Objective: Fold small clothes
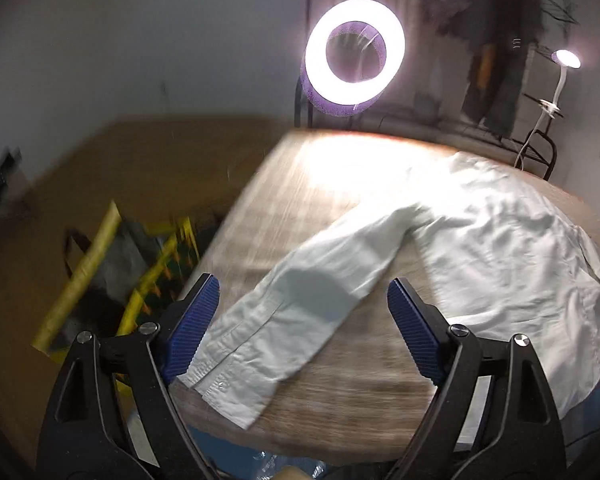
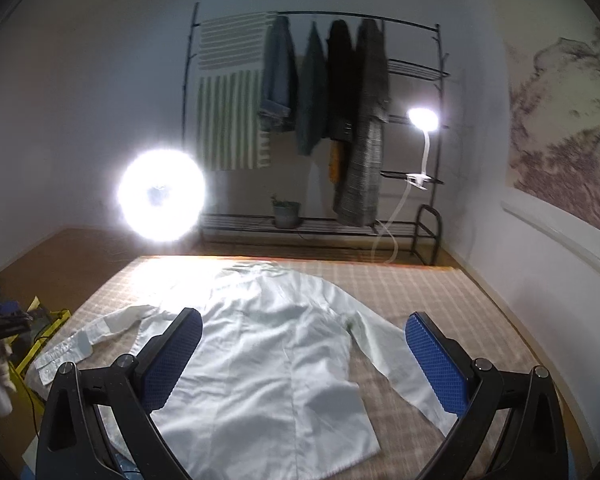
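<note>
Here a white shirt (image 2: 268, 344) lies spread flat on a checked table (image 2: 440, 292), collar toward the far edge and both sleeves stretched out to the sides. The left gripper (image 1: 302, 330) hangs over the cuff end of one sleeve (image 1: 284, 312), its blue pads (image 1: 192, 328) standing wide apart on either side of the cloth and not pressing on it; nothing is held. The right gripper (image 2: 304, 356) hovers above the shirt's body, jaws wide and empty. A ring light (image 2: 162, 196) and a small clip lamp (image 2: 422, 120) glare beyond the table, before a clothes rack (image 2: 320, 120) hung with dark garments.
</note>
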A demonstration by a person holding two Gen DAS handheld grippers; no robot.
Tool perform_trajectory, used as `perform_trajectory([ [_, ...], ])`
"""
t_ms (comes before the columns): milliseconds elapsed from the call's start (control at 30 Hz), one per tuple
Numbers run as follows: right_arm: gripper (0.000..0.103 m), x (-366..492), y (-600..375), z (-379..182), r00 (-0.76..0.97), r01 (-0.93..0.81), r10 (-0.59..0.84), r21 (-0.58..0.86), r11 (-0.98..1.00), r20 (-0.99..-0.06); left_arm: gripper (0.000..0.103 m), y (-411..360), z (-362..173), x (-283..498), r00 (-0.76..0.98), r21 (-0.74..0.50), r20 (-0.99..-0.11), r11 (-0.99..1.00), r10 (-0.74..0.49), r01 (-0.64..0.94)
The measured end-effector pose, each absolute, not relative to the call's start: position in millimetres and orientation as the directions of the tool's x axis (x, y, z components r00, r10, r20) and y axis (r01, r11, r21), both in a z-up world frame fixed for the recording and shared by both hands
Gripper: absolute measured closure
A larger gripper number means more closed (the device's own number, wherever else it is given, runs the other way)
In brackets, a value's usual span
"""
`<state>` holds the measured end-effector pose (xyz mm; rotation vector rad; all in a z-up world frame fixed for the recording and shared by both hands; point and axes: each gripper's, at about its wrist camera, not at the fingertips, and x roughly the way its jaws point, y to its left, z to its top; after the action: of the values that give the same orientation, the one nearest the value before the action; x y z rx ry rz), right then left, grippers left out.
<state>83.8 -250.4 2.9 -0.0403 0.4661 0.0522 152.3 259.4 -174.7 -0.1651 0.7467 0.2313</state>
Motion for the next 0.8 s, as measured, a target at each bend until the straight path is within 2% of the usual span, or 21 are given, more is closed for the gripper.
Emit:
perform_trajectory([
  [133,0.001,125.6,-237.0,-7.7,0.861,-0.114,0.097,-0.005,0.993,-0.499,0.015,316.9,-215.4,169.3,0.661,-0.172,-0.744,0.928,0.097,-0.330],
  [233,0.002,159.3,-224.1,-22.8,0.822,-0.146,0.136,0.027,0.989,-0.553,0.015,339.1,-245.8,181.9,0.606,-0.202,-0.793,0.909,0.067,-0.365],
  [467,0.003,206.8,-185.9,-60.7,0.748,-0.217,0.215,0.074,0.973,-0.627,0.016,343.9,-295.2,201.1,0.520,-0.164,-0.853,0.925,0.042,-0.344],
  [567,0.003,218.9,-173.0,-73.4,0.724,-0.248,0.239,0.079,0.965,-0.647,0.027,339.2,-307.0,204.6,0.496,-0.152,-0.867,0.930,0.037,-0.336],
  [633,0.003,224.4,-164.9,-80.1,0.711,-0.267,0.254,0.083,0.960,-0.655,0.028,335.2,-308.1,203.3,0.514,-0.135,-0.856,0.934,0.058,-0.330],
  [733,0.003,231.3,-157.1,-85.8,0.699,-0.287,0.273,0.090,0.954,-0.661,0.054,332.5,-305.0,202.3,0.547,-0.163,-0.836,0.937,0.035,-0.310],
  [800,0.003,233.1,-152.4,-87.0,0.694,-0.297,0.283,0.096,0.950,-0.662,0.093,328.6,-300.5,203.9,0.564,-0.181,-0.826,0.939,0.016,-0.292],
])
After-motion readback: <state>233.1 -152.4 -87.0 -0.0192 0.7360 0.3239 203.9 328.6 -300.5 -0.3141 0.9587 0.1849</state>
